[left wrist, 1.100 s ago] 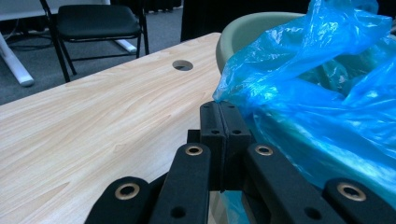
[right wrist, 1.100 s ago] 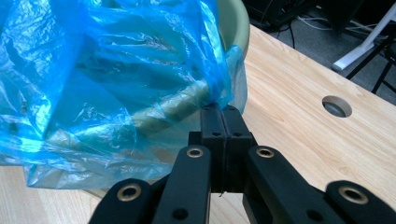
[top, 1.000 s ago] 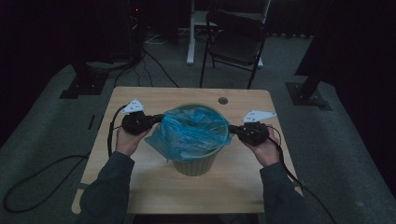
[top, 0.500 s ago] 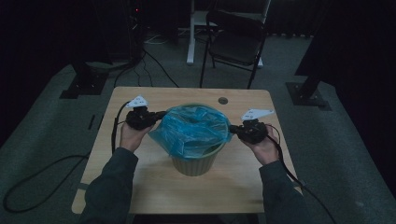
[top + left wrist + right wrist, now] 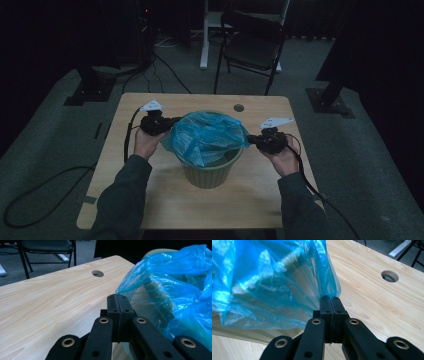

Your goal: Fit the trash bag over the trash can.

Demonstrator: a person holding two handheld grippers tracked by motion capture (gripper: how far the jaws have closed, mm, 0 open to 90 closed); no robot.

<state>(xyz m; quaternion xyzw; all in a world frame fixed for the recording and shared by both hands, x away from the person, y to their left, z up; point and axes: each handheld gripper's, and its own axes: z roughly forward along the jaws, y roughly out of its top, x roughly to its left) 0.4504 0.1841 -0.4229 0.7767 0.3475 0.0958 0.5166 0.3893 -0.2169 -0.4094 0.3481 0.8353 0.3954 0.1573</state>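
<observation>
Over green bin [image 5: 210, 167] | both hand-held grippers [image 5: 117, 298] [image 5: 329, 300] clamp blue bag [image 5: 207, 137] edges

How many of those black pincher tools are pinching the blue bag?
2. The left gripper pinches the blue bag at its left edge; the right gripper pinches its right edge, over the green bin.

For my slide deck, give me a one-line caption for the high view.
Two hand-held grippers, left and right, pinch opposite edges of a blue bag over a green bin on a wooden table.
</observation>
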